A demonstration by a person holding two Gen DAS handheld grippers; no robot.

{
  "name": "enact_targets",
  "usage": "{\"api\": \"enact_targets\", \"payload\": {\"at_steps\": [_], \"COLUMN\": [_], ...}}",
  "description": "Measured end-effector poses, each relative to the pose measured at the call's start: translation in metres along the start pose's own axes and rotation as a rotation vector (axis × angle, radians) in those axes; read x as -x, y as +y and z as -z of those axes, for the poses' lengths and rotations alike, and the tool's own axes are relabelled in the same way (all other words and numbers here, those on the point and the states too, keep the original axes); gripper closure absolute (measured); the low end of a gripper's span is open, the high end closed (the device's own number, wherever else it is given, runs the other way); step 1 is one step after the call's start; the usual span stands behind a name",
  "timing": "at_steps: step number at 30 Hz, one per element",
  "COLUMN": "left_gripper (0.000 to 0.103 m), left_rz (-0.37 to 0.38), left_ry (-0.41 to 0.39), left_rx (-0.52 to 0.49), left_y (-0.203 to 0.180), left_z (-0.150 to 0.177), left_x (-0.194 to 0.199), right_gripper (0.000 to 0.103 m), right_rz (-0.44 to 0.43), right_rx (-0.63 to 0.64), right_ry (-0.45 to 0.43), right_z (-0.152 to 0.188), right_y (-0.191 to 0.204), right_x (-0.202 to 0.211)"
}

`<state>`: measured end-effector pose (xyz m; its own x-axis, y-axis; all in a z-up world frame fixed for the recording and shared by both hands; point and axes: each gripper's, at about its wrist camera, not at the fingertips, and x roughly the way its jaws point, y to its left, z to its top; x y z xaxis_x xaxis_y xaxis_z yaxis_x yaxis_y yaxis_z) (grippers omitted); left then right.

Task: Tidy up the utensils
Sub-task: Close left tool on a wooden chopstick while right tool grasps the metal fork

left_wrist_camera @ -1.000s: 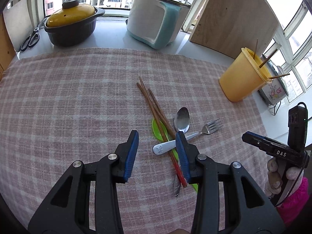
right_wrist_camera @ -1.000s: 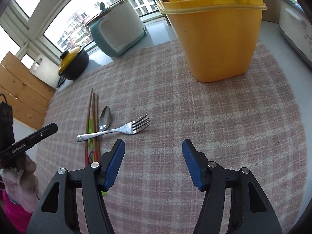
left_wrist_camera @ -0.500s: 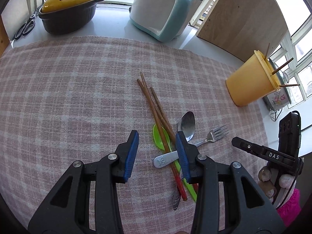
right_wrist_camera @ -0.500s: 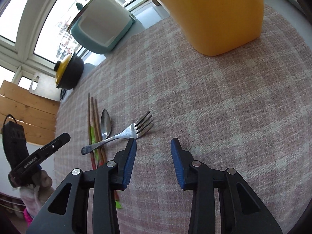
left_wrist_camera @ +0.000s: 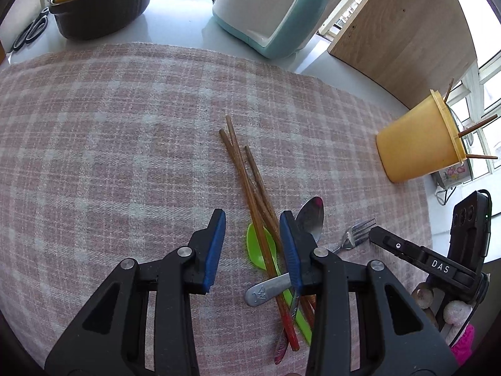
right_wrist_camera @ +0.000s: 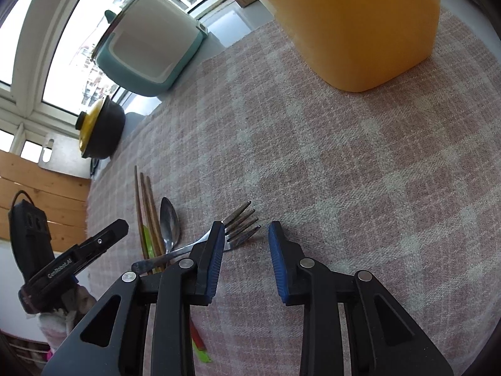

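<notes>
A pile of utensils lies on the pink checked cloth (left_wrist_camera: 109, 144): brown chopsticks (left_wrist_camera: 247, 175), a green plastic spoon (left_wrist_camera: 260, 247), a metal spoon (left_wrist_camera: 310, 216) and a metal fork (left_wrist_camera: 355, 235). My left gripper (left_wrist_camera: 252, 244) is open and empty, low over the green spoon and chopsticks. My right gripper (right_wrist_camera: 245, 247) is open and empty, its left finger just above the fork (right_wrist_camera: 241, 222). The yellow utensil cup (left_wrist_camera: 416, 144) stands at the right with chopsticks in it; it also shows close in the right wrist view (right_wrist_camera: 360, 25).
A teal and white pot (left_wrist_camera: 272, 9) and a black pot with yellow lid (left_wrist_camera: 100, 3) stand behind the cloth. Scissors (left_wrist_camera: 29, 33) lie at the far left. A wooden board (left_wrist_camera: 404, 31) leans at the back right.
Both grippers have moved lower and closer to the utensil pile. The right gripper has narrowed its opening and come down next to the fork's tines.
</notes>
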<state>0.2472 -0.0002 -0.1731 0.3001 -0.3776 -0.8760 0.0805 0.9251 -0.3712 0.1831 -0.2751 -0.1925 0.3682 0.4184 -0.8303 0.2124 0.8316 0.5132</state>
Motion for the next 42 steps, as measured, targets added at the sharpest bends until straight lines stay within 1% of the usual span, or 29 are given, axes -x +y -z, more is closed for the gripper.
{"api": "enact_targets", "payload": {"at_steps": [6, 7, 8, 12, 17, 19, 26, 33, 42], "left_gripper": [0.067, 0.068, 0.072, 0.074, 0.090, 0.093, 0.096, 0.098, 0.098], "left_rz": [-0.030, -0.034, -0.036, -0.038, -0.030, -0.027, -0.010, -0.019, -0.013], "left_ry": [0.003, 0.004, 0.005, 0.012, 0.021, 0.020, 0.003, -0.024, -0.078], "left_rx": [0.002, 0.001, 0.002, 0.001, -0.005, -0.007, -0.007, -0.022, -0.042], "left_y": [0.001, 0.001, 0.001, 0.001, 0.000, -0.001, 0.001, 0.004, 0.002], "left_z": [-0.007, -0.008, -0.009, -0.013, -0.014, -0.015, -0.015, -0.011, -0.004], "left_x": [-0.010, -0.011, -0.013, -0.019, -0.025, -0.026, -0.021, -0.005, 0.022], "right_gripper": [0.085, 0.086, 0.086, 0.088, 0.092, 0.093, 0.096, 0.097, 0.098], "right_rz": [0.021, 0.025, 0.029, 0.042, 0.050, 0.047, 0.030, 0.031, 0.066], "right_rx": [0.002, 0.004, 0.007, 0.019, 0.032, 0.038, 0.059, 0.140, 0.341], "right_ry": [-0.002, -0.003, -0.002, -0.002, -0.003, -0.003, -0.013, -0.047, -0.125], "right_z": [-0.005, -0.006, -0.007, -0.010, -0.012, -0.013, -0.013, -0.008, 0.000], "right_y": [0.004, 0.004, 0.006, 0.010, 0.010, 0.010, 0.013, 0.027, 0.059], "right_x": [-0.007, -0.008, -0.009, -0.013, -0.015, -0.016, -0.012, 0.003, 0.034]}}
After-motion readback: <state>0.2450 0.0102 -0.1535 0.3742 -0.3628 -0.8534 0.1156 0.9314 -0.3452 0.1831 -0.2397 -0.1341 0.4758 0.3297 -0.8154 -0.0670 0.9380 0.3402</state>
